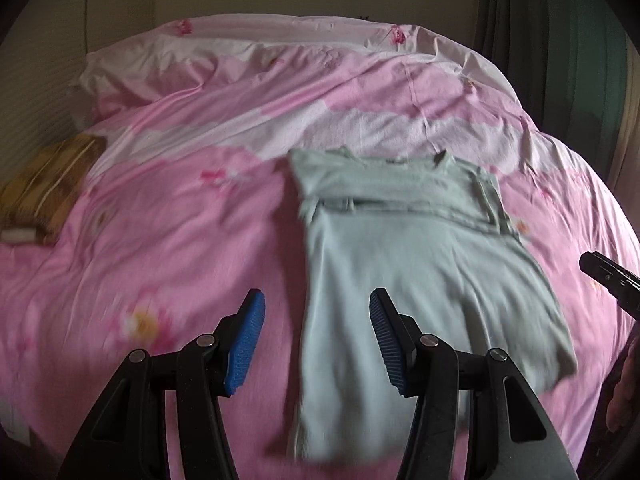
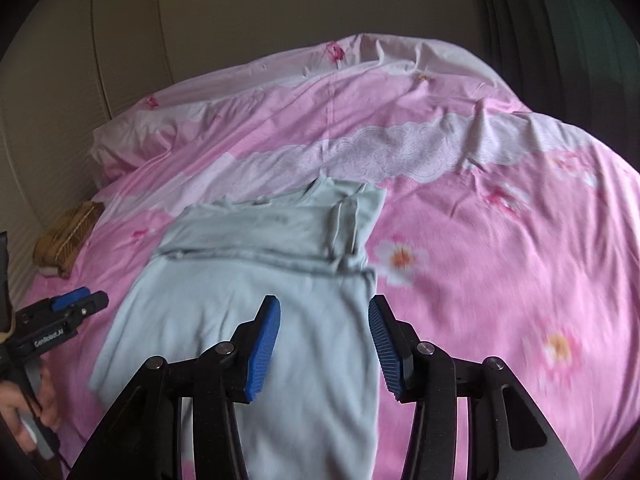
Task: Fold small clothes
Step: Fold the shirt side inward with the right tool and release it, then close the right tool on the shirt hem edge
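Observation:
A pale green shirt (image 1: 420,264) lies flat on the pink flowered bedcover (image 1: 160,240), its sleeves folded in across the chest and its collar at the far end. My left gripper (image 1: 317,304) hovers open over the shirt's left edge near the hem, with nothing between its blue pads. My right gripper (image 2: 325,308) is open above the shirt (image 2: 260,280) near its right edge, pads clear of the cloth. A black finger (image 1: 600,270) of the right gripper shows at the right edge of the left wrist view. The left gripper (image 2: 90,298) appears at the left of the right wrist view.
A folded brown and yellow cloth (image 1: 52,184) lies at the bed's left side by the wall. A pale pink pillow (image 1: 140,76) sits at the far left. Dark curtains (image 1: 560,40) hang on the right. A hand (image 2: 24,412) grips the left tool's handle.

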Demonstrator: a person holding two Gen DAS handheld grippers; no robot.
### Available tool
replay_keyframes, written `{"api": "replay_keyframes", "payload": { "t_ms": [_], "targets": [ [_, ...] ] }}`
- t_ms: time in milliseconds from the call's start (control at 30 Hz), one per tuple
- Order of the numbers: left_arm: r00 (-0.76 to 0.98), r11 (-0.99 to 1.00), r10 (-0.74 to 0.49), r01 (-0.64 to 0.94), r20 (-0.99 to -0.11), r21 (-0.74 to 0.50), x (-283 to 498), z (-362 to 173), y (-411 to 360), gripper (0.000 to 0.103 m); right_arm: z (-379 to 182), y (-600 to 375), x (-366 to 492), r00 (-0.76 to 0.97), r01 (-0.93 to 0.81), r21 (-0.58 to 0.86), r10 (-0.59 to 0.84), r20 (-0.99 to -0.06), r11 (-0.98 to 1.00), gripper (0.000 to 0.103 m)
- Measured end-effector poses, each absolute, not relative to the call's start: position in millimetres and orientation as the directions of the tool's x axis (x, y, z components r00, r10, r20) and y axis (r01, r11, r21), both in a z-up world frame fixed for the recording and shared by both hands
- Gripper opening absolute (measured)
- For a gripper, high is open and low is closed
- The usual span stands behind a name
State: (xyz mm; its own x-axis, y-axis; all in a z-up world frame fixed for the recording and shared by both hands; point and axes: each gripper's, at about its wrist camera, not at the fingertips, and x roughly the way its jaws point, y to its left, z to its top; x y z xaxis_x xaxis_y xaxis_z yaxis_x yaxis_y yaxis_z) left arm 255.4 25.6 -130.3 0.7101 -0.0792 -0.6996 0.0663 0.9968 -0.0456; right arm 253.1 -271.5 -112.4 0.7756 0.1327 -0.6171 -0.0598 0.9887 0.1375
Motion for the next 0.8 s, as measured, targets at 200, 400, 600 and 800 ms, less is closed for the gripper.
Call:
{"api": "replay_keyframes", "payload": {
  "t_ms": [200,400,600,800],
  "targets": [
    [0.71,0.997,-0.08,0.051,-0.699,-0.062,204,-145,37,0.053,-120,-275,196,0.775,-0.022,0.126,0.097,-0.625,0.992,0.047],
    [0.705,0.997,-0.082,0.056,-0.704,-0.06,195,-164,31,0.048,-146,-288,175,0.723,0.027,0.153,0.086,-0.685,0.988,0.047],
    [0.682,0.995,-0.096,0.07,-0.725,-0.066,203,-177,25,0.035,-164,-295,175,0.682,0.059,0.185,0.095,-0.725,0.981,0.047],
    [0.659,0.992,-0.126,0.065,-0.741,-0.111,207,-187,31,0.029,-173,-295,178,0.66,0.063,0.204,0.113,-0.743,0.977,0.047]
  ]
}}
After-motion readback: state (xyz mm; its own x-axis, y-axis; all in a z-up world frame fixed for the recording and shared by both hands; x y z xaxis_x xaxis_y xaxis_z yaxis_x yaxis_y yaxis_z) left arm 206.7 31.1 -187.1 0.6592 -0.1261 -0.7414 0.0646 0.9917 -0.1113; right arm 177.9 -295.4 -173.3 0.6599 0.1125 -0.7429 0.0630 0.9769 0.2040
